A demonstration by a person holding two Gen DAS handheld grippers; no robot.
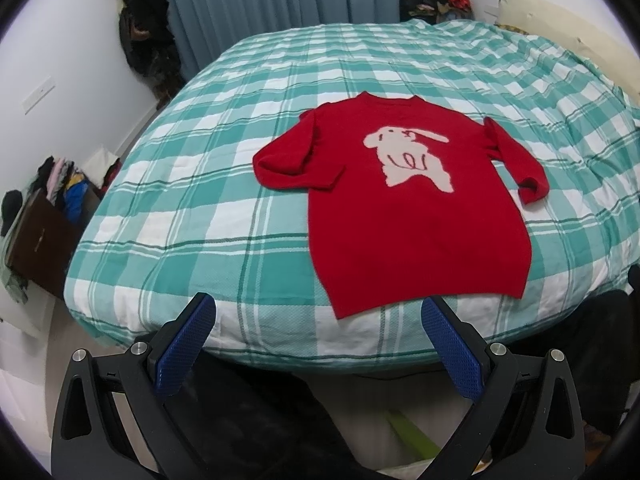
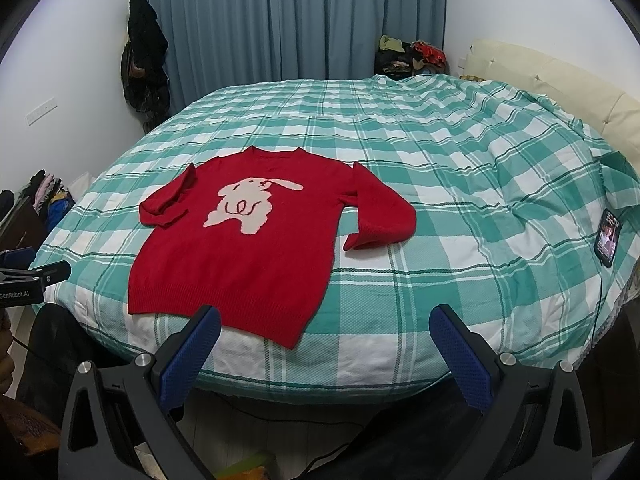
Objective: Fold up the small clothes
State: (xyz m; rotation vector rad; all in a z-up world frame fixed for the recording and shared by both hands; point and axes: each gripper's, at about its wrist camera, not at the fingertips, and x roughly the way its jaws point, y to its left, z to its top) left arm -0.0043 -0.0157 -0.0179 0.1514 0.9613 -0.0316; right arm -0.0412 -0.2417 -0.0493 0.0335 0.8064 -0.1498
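A small red sweater (image 1: 408, 216) with a pale pink rabbit on its front lies flat, face up, on the green and white checked bed (image 1: 192, 208), collar away from me, hem near the front edge. Both sleeves are bent inward at the cuffs. It also shows in the right wrist view (image 2: 240, 248). My left gripper (image 1: 318, 320) is open and empty, held off the bed's front edge, just short of the hem. My right gripper (image 2: 324, 332) is open and empty, also at the front edge, near the hem's right corner.
A phone (image 2: 608, 238) lies on the bed (image 2: 460, 240) at the far right. A cream headboard (image 2: 560, 84) stands at the right. Piles of clothes sit at the back (image 2: 412, 56) and on the floor at left (image 1: 60, 184). Dark coats (image 2: 144, 64) hang by blue curtains.
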